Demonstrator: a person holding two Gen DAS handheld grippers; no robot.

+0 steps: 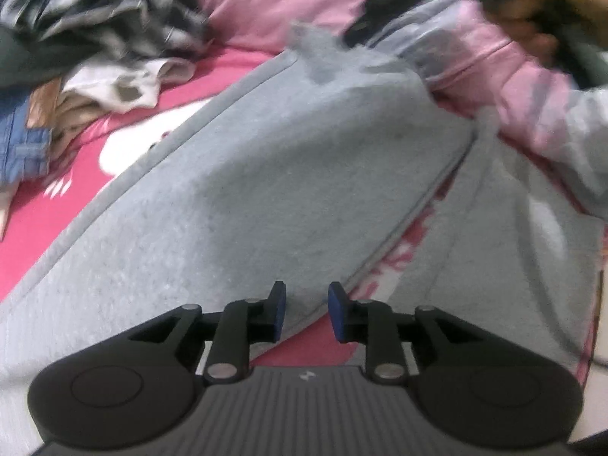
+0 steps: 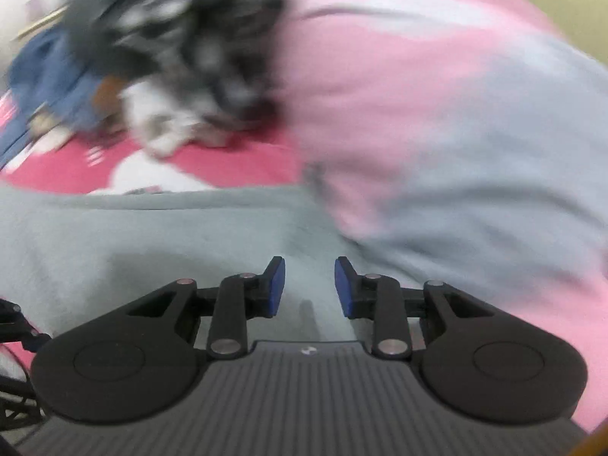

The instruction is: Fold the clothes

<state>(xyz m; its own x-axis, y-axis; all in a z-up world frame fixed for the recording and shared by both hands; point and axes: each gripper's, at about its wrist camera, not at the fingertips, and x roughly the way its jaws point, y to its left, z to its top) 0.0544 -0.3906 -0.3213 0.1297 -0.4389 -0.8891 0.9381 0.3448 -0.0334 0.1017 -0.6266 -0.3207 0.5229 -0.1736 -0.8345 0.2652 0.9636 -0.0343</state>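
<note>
- While the left gripper (image 1: 307,311) is held low over a grey garment (image 1: 266,174), its jaws are seen released, with a clear gap between the blue pads (image 1: 280,307) and nothing clamped.
- A hemmed edge of the grey garment is seen running just ahead of the left jaws, with a pink-and-white patterned bed cover (image 1: 45,224) exposed beside it.
- The right gripper (image 2: 309,285) is likewise positioned over the grey garment (image 2: 114,243); its jaws are released, and no fabric is gripped between the blue pads (image 2: 277,285).
- The grey garment is laid flat across the bed cover (image 2: 190,167), and a pink-and-grey panel (image 2: 437,133) of cloth is seen raised to the right of it in the right wrist view.
- In the left wrist view, a person's hand (image 1: 532,19) is visible at the upper right, blurred, above the pink-and-grey cloth (image 1: 513,87).
- A pile of other clothes (image 1: 95,19) is located at the far left of the bed, including black-and-white, blue and tan items; the same pile (image 2: 171,38) is heavily blurred in the right wrist view.
</note>
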